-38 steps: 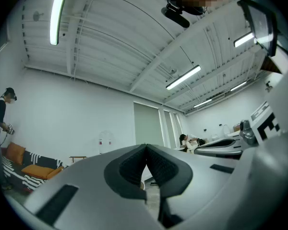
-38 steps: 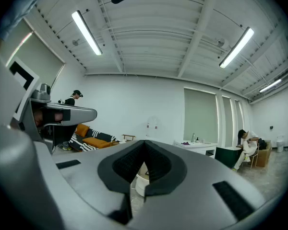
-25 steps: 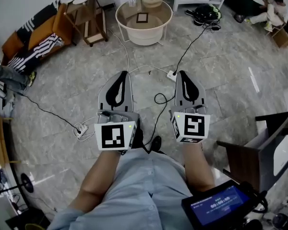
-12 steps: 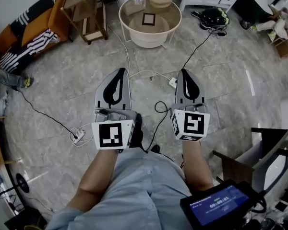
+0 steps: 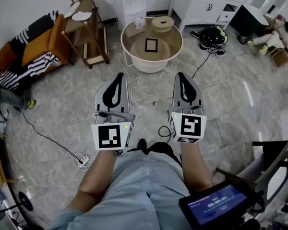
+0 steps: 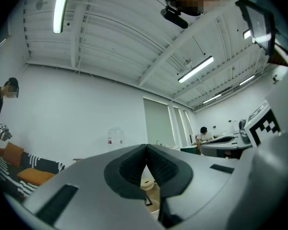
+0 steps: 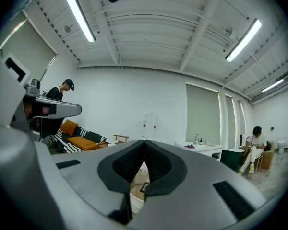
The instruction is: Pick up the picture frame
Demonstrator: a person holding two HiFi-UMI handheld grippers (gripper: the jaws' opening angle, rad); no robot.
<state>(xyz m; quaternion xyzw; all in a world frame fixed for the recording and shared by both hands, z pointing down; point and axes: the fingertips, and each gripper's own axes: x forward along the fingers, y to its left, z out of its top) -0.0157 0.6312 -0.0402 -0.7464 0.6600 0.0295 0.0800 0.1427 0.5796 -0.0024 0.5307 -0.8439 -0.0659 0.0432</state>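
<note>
The picture frame (image 5: pixel 151 45) is found lying flat on the round desk (image 5: pixel 151 67), with nothing touching it. The left claw (image 5: pixel 119 75) and the right claw (image 5: pixel 181 74) are held over the floor, well short of the desk. Each is pressed together on nothing. No grasp is recorded. The approach, opening, grip and lift are judged outstanding.

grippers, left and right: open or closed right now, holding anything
Left gripper: closed, jaw tips together, holding nothing.
Right gripper: closed, jaw tips together, holding nothing.
</note>
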